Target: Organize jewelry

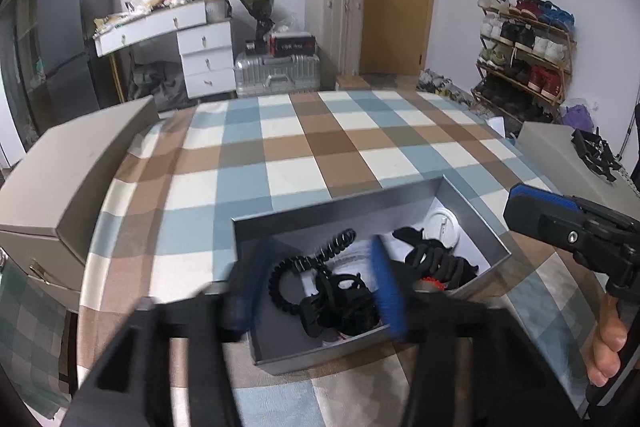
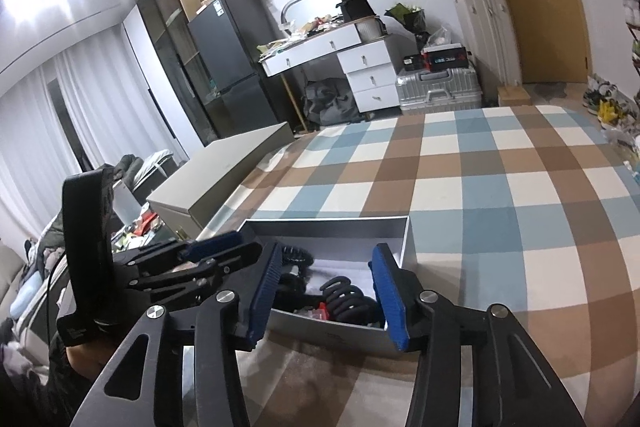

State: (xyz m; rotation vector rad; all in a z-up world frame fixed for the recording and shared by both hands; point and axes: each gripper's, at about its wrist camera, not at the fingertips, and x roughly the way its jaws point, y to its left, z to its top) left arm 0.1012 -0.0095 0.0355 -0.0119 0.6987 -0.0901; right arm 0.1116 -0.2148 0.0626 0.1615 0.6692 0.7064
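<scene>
A grey open box (image 1: 332, 217) sits on the checked tablecloth and holds black coiled hair ties (image 1: 304, 267), black hair clips (image 1: 436, 259) and a white round item (image 1: 442, 227). My left gripper (image 1: 320, 291) is open, its blue pads hanging over the box's near half with nothing between them. My right gripper (image 2: 326, 295) is open above the box's near wall (image 2: 340, 333), with a coiled black tie (image 2: 348, 297) and a red piece (image 2: 322, 309) below it. The right gripper also shows in the left wrist view (image 1: 560, 215), and the left gripper in the right wrist view (image 2: 192, 263).
A beige jewelry case (image 1: 76, 167) with its lid up stands at the table's left edge; it also shows in the right wrist view (image 2: 224, 175). Another grey case (image 1: 560, 155) with black clips on top stands at the right. Beyond the table are drawers, suitcases and a shoe rack.
</scene>
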